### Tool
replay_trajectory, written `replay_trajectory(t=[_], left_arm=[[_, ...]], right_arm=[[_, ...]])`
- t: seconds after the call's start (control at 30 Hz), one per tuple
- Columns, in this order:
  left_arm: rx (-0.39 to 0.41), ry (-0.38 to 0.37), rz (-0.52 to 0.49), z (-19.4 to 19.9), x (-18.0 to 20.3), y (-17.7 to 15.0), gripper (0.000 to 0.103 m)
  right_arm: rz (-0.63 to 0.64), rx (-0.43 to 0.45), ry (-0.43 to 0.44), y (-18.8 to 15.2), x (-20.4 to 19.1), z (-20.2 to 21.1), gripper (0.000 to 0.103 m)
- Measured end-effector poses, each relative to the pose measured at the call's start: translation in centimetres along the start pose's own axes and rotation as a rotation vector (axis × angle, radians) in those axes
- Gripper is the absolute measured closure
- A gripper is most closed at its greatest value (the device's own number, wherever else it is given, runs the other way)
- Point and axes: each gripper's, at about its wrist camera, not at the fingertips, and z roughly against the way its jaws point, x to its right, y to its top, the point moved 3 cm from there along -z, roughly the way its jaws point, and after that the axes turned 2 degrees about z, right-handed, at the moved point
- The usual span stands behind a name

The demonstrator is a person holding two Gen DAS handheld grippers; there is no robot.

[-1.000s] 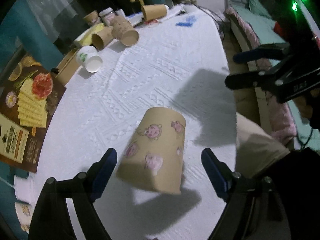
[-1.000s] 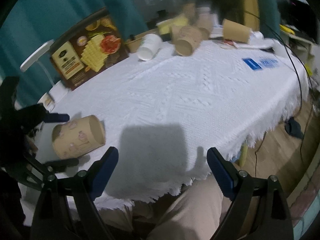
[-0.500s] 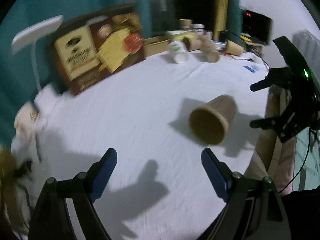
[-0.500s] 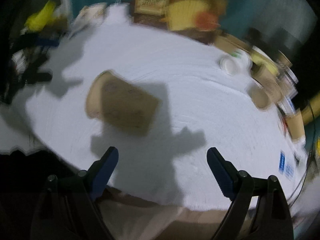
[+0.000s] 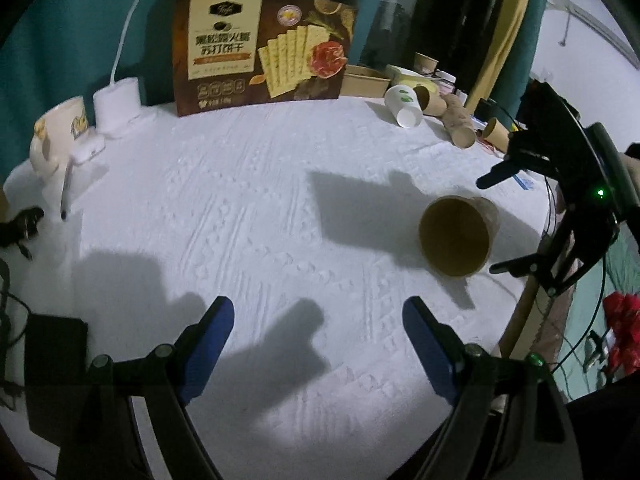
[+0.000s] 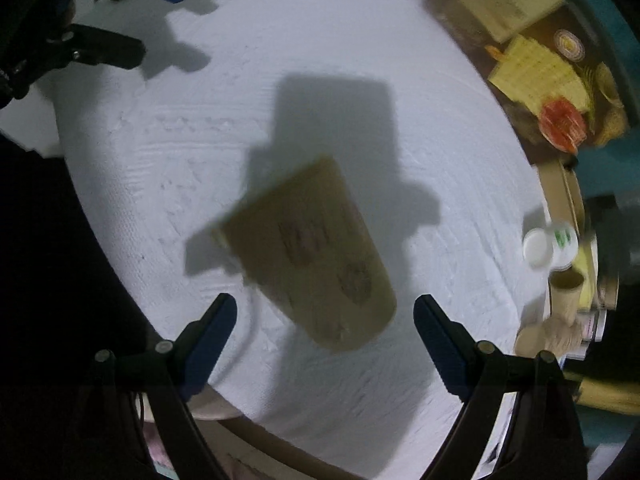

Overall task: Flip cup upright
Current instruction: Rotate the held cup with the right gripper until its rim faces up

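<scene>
A brown paper cup (image 5: 456, 236) with pink prints lies on its side on the white tablecloth (image 5: 240, 220), its open mouth facing my left camera. In the right wrist view the cup (image 6: 316, 256) is blurred and lies just ahead of the fingers. My left gripper (image 5: 316, 340) is open and empty, well back and left of the cup. My right gripper (image 6: 324, 340) is open, with the cup's base end between its fingertips' line; it also shows in the left wrist view (image 5: 504, 224) straddling the cup without touching it.
A cracker box (image 5: 264, 40) stands at the back. Several paper cups (image 5: 404, 104) lie at the back right. A white lamp base (image 5: 118, 102) and a bowl (image 5: 52, 136) sit at the left. The table edge (image 5: 520, 312) is close right of the cup.
My left gripper has drawn back from the cup and swung left. My right gripper has come over the table and closed in on the cup, which has turned on the cloth.
</scene>
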Motion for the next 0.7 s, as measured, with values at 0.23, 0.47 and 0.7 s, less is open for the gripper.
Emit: replay_trajectory(t=[0.23, 0.47, 0.7], left_arm=[[0.029, -0.008, 0.053, 0.7, -2.0, -0.1, 0.017], [0.042, -0.027, 0.091, 0.8, -3.5, 0.0, 0.017], [0.043, -0.031, 0.119, 0.5, -3.9, 0.2, 0.017]], right_arm=[[0.087, -0.081, 0.034, 2.8, 0.2, -1.3, 0.014], [0.158, -0.146, 0.050, 4.1, 0.2, -2.3, 0.037], [0.128, -0.079, 0.008, 5.0, 0.9, -0.6, 0.038]])
